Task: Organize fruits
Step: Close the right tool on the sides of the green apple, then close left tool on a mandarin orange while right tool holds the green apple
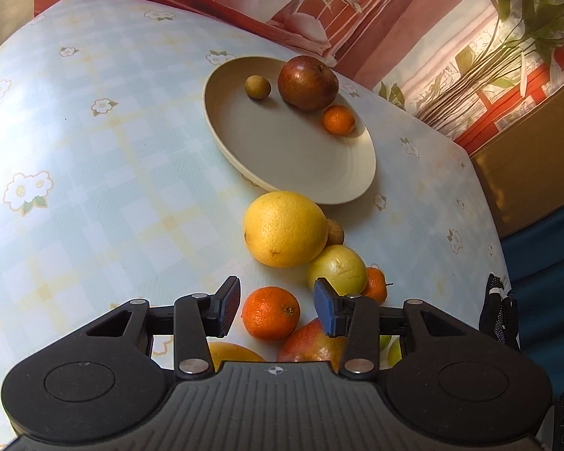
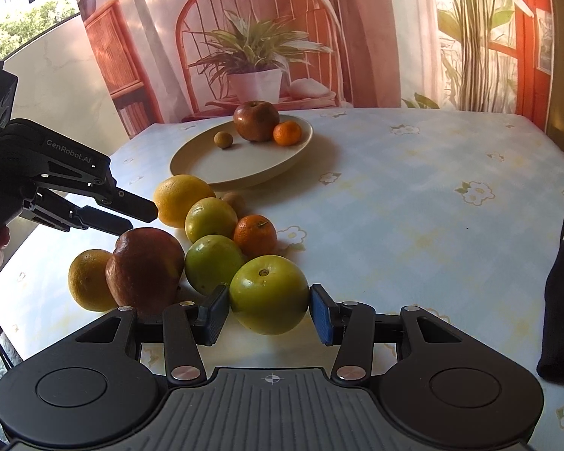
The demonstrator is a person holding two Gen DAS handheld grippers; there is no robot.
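My right tool sits around a green apple near the front edge of the worktop. Its pads are right at the apple's sides, but I cannot tell if they squeeze it yet. I think this apple goes to the plate next. My left tool is open and holds nothing. It hangs over a small orange in the pile. The plate sits toward the back edge. It already has a red apple, an orange and a tiny brown fruit. The other fruits wait in a bunch between the plate and me.
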